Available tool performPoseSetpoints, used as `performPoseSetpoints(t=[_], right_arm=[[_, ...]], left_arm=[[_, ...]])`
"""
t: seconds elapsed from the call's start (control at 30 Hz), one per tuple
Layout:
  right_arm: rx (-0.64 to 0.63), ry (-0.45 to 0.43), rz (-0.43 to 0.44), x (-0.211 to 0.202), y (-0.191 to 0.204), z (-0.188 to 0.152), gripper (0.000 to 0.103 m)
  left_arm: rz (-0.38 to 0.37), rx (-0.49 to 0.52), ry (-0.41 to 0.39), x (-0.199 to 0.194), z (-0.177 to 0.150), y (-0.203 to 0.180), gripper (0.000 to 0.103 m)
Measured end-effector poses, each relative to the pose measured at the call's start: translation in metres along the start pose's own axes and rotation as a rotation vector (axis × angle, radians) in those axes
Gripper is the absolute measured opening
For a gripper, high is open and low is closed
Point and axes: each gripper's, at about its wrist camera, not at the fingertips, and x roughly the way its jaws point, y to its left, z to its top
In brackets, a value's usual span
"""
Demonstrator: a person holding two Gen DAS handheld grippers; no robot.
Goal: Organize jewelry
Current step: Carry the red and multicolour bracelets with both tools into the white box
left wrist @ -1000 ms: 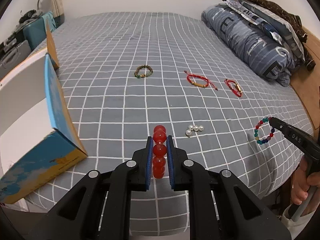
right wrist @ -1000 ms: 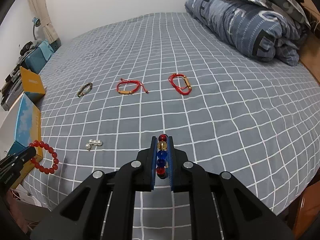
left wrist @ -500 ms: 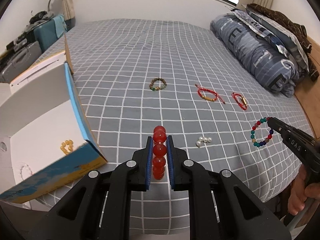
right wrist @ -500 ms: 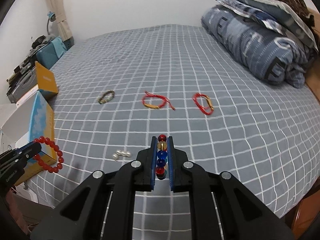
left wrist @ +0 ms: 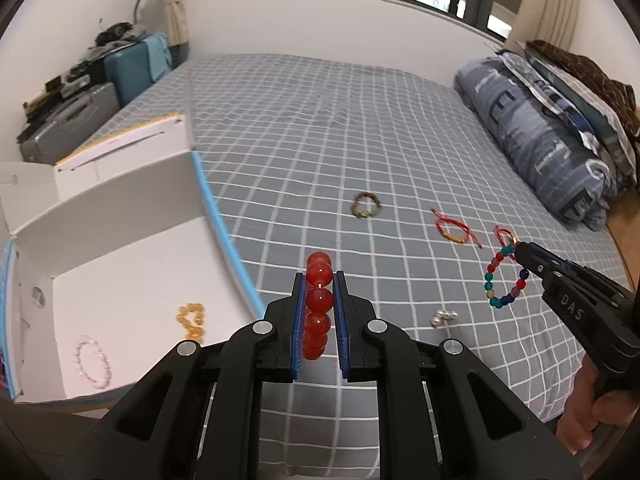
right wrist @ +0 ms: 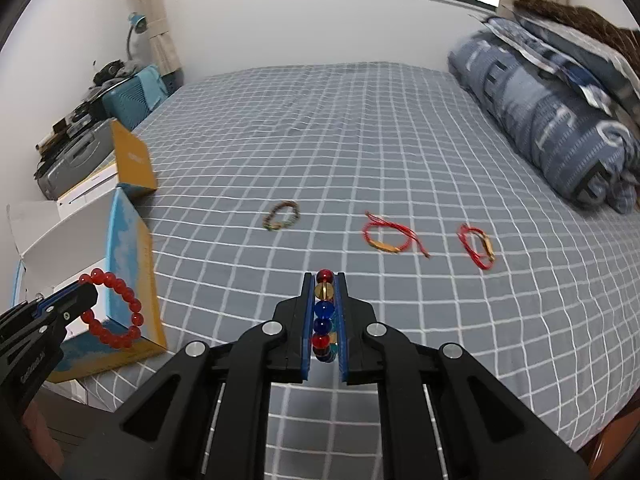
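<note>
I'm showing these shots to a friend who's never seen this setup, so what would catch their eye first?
Probably the red bead bracelet clamped in the left gripper close to the camera, beside the open white box that already holds two pale bracelets. Next, the multicoloured bead bracelet dangling from the right gripper over the grey checked bedspread, where more bracelets lie in a row.

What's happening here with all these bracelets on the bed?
A person is tidying jewelry with a pair of tongs in each hand. The left tongs are shut on a red bead bracelet, the right tongs on a multicoloured bead bracelet. Beside the bed, an open white box already holds a yellow and a pale pink bracelet. Three bracelets and some pearls remain on the checked bedspread.
</note>
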Motion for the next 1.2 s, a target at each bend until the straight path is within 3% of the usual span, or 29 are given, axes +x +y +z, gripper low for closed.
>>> performPoseSetpoints(t=[0.5, 1.2], right_arm=[[-0.120, -0.063, 0.124, -0.002, 0.113, 0.026, 0.009], [-0.307, -0.018, 0.304, 0.023, 0.257, 0.008, 0.009]], left_arm=[[0.104, -0.105, -0.103, -0.058, 0.006, 0.085, 0.013], [0.266, -0.264, -0.042, -0.050, -0.023, 0.201, 0.013]])
